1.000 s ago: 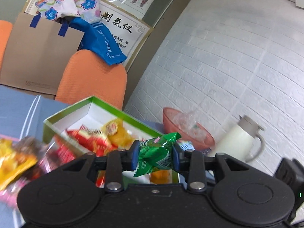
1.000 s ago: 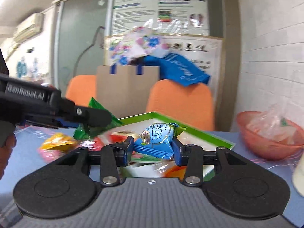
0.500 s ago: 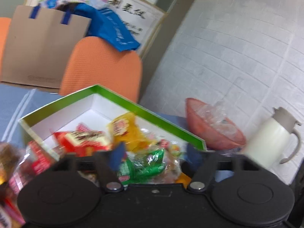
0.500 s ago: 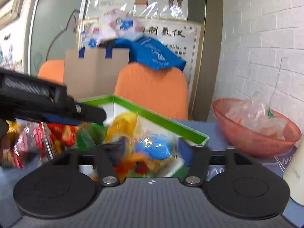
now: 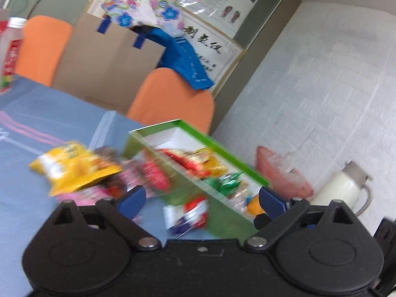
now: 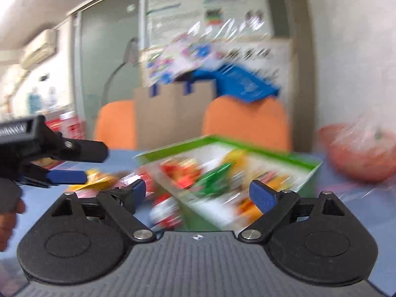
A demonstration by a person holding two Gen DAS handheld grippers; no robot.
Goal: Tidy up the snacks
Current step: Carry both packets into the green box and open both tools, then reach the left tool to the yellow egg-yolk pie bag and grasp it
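A green-rimmed white box (image 5: 188, 128) (image 6: 259, 148) sits on the blue tablecloth and holds several wrapped snacks, among them a green packet (image 5: 229, 183) (image 6: 214, 175). My left gripper (image 5: 200, 201) is open and empty, back from the box's near corner, over a red-and-white packet (image 5: 188, 215). A yellow bag (image 5: 74, 168) and pink packets lie in a pile left of the box. My right gripper (image 6: 195, 191) is open and empty, in front of the box. The left gripper's fingers (image 6: 81, 151) show at the left of the right wrist view. Both views are blurred.
A pink bowl (image 5: 284, 175) (image 6: 358, 153) with clear wrappers and a white jug (image 5: 341, 190) stand right of the box near the brick wall. Two orange chairs (image 5: 173, 99) and a cardboard bag (image 5: 109, 61) are behind the table. A bottle (image 5: 10, 49) stands far left.
Both grippers opened and let go of their snacks: the green packet and the blue packet dropped into the box. Both then drew back from the box, the left one swinging left.
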